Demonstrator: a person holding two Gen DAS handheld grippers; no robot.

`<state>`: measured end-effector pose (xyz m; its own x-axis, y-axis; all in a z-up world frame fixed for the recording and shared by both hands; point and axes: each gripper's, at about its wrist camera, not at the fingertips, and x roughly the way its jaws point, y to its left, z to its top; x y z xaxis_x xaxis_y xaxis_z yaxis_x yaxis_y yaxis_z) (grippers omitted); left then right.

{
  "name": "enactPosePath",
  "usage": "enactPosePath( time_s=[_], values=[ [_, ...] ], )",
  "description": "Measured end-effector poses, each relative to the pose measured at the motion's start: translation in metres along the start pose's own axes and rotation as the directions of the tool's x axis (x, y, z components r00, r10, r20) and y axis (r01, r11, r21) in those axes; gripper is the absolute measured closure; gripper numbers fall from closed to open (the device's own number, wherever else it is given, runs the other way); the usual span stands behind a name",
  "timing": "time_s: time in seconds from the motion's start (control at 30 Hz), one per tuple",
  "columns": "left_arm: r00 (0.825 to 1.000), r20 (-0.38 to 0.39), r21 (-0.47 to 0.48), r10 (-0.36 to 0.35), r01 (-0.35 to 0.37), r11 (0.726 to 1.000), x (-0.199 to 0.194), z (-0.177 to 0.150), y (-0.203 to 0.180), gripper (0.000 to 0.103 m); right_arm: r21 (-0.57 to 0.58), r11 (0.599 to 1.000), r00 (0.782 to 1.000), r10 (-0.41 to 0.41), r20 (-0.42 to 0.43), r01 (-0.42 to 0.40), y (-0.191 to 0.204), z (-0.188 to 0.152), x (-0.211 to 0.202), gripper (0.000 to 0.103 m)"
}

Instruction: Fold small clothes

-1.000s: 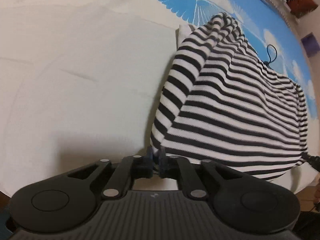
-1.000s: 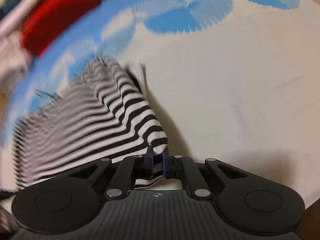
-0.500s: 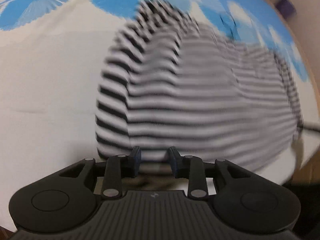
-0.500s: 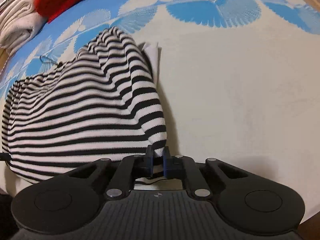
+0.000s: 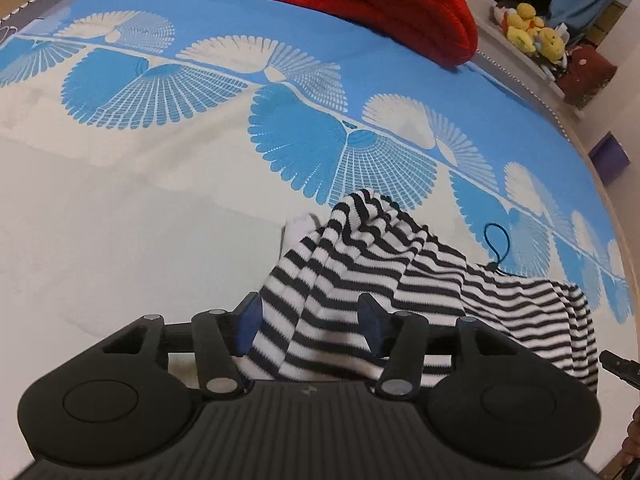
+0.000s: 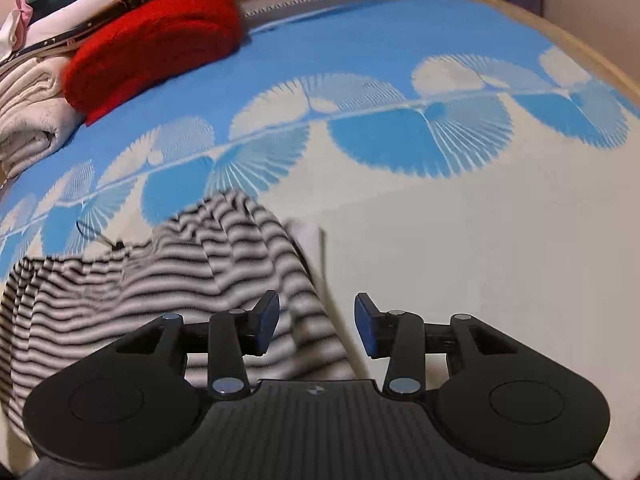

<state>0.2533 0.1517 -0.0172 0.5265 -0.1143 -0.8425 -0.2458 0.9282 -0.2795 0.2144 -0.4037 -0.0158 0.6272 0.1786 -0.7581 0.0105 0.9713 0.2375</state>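
A black-and-white striped garment [image 5: 400,280] lies bunched on the bed near its front edge, with a white piece of cloth [image 5: 296,228] peeking out at its far left. My left gripper [image 5: 310,326] is open, its jaws standing either side of the garment's near fold without gripping it. In the right wrist view the same striped garment [image 6: 160,280] lies left of centre, slightly blurred. My right gripper [image 6: 316,322] is open over the garment's right edge, holding nothing.
The bed cover [image 5: 160,200] is cream near me and blue with white fan shapes farther off. A red blanket [image 5: 380,4] and folded pale bedding [image 6: 28,120] lie at the back. A thin black cord loop [image 5: 498,244] lies beyond the garment. Plush toys [image 5: 528,28] sit on a shelf.
Both grippers have opened and let go of the striped garment, the left first, then the right. Both have tilted up and back, so more of the bed shows.
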Motion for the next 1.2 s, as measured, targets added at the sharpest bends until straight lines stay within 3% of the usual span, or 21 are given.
enactPosePath(
  time_s=[0.17,0.33,0.37,0.4,0.43,0.53,0.6,0.67,0.7,0.73,0.8,0.87,0.97,1.03,1.1,1.13,1.2],
  values=[
    [1.0,0.014,-0.024,0.012,-0.011,1.0,0.017,0.013,0.003,0.045,-0.052,0.998,0.999,-0.042,-0.007,0.041,0.025,0.012,0.03,0.06],
    [1.0,-0.016,-0.011,0.007,-0.008,1.0,0.04,0.023,-0.001,0.047,-0.18,0.976,0.991,-0.106,0.079,0.119,0.054,0.024,0.049,0.06],
    [1.0,-0.015,0.0,0.01,-0.009,1.0,0.045,0.024,-0.002,0.052,-0.19,0.974,0.991,-0.109,0.077,0.122,0.056,0.025,0.054,0.071],
    [1.0,-0.017,0.012,0.001,0.0,1.0,0.049,0.026,-0.002,0.081,-0.195,0.974,0.992,-0.104,0.066,0.115,0.056,0.026,0.059,0.085],
    [1.0,-0.018,0.023,-0.01,0.011,1.0,0.053,0.028,-0.003,0.1,-0.192,0.976,0.994,-0.091,0.054,0.1,0.056,0.028,0.063,0.103],
    [0.996,0.092,-0.001,-0.022,0.022,1.0,0.045,0.039,0.0,0.1,-0.104,0.985,0.979,-0.118,0.165,0.136,0.048,0.039,0.055,0.103],
    [0.994,0.103,-0.006,-0.035,0.036,0.999,0.045,0.041,0.002,0.099,-0.036,0.989,0.971,-0.132,0.2,0.142,0.04,0.045,0.053,0.103],
    [0.999,0.038,0.034,0.015,-0.017,0.999,0.056,0.039,-0.001,0.091,-0.042,0.988,0.977,-0.143,0.156,0.151,0.038,0.044,0.065,0.102],
    [0.999,-0.023,0.055,0.049,-0.048,0.997,0.065,0.036,-0.002,0.074,-0.065,0.986,0.984,-0.145,0.099,0.152,0.039,0.042,0.074,0.101],
    [0.994,-0.08,0.068,0.071,-0.065,0.996,0.07,0.033,-0.001,0.065,-0.086,0.984,0.987,-0.15,0.056,0.155,0.039,0.039,0.081,0.101],
    [0.989,-0.077,0.083,0.124,-0.117,0.99,0.062,0.031,0.0,0.065,-0.127,0.979,0.987,-0.161,0.006,0.16,0.043,0.034,0.083,0.091],
    [0.996,0.002,0.077,0.094,-0.094,0.993,0.037,0.033,0.002,0.065,-0.128,0.978,0.986,-0.158,0.048,0.162,0.041,0.034,0.066,0.075],
    [0.997,0.052,0.088,-0.048,0.044,0.995,-0.001,0.027,0.008,0.065,-0.106,0.991,0.993,-0.067,0.092,0.077,0.033,0.032,0.031,0.068],
    [0.984,-0.031,0.135,-0.178,0.18,0.974,-0.006,0.015,0.006,0.065,-0.119,0.993,0.997,0.013,0.074,-0.004,0.028,0.023,0.011,0.068],
    [0.961,-0.147,0.201,-0.235,0.262,0.944,0.001,0.0,-0.001,0.065,-0.153,0.984,0.996,0.09,0.012,-0.087,0.022,0.011,-0.001,0.068],
    [0.96,-0.188,0.244,-0.208,0.25,0.937,0.008,-0.008,-0.005,0.065,-0.174,0.978,0.994,0.11,-0.027,-0.113,0.02,0.005,-0.002,0.068],
    [0.967,-0.239,0.308,-0.085,0.159,0.938,0.028,-0.023,-0.006,0.065,-0.232,0.967,0.987,0.077,-0.139,-0.108,0.015,-0.013,0.008,0.068]
  ],
)
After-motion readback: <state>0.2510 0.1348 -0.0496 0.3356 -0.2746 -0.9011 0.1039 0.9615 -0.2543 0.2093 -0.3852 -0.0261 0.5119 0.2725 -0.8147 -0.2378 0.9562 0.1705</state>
